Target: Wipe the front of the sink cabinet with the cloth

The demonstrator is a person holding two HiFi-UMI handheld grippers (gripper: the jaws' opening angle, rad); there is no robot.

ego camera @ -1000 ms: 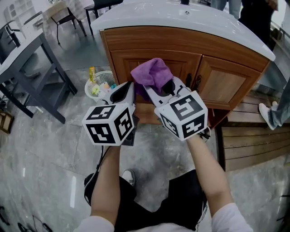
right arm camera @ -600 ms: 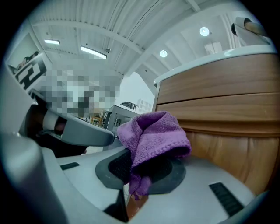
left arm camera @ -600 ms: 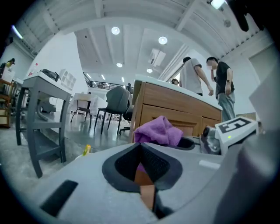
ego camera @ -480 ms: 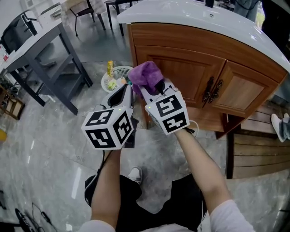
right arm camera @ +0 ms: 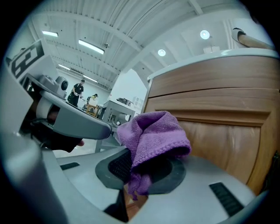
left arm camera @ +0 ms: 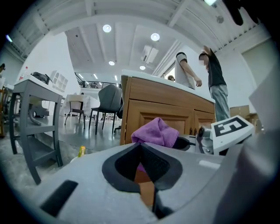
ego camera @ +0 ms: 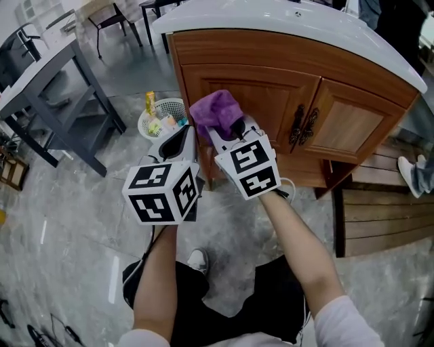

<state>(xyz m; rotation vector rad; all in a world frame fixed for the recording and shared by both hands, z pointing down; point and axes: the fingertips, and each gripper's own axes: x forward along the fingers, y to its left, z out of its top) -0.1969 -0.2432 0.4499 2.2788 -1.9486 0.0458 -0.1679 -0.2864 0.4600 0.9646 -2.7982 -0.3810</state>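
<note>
Broadly, the sink cabinet (ego camera: 271,88) fills the upper middle and upper right of the head view, its white top (ego camera: 285,20) above two wooden doors. The wood shows no streak, damp patch or sheen to mark where it has been wiped, so how much is done cannot be read from the surface. My judgement is that most of the front remains to be covered: the right-hand door, the band under the top and the lower rail all lie away from the cloth.

Near the middle of the frame sit both tools. The right gripper (ego camera: 227,132) has its jaws clamped on the purple cloth (ego camera: 217,114), which bunches out past the tips. In the head view it lies over the left door's upper left corner. In the right gripper view the cloth (right arm camera: 151,135) has the door panel just beyond it, though whether it touches the wood I cannot tell. The left gripper (left arm camera: 142,168) is just to the left of it, jaws drawn together on nothing.

Smallest, the dark door handles (ego camera: 298,125) lie to the right, untouched.
</note>
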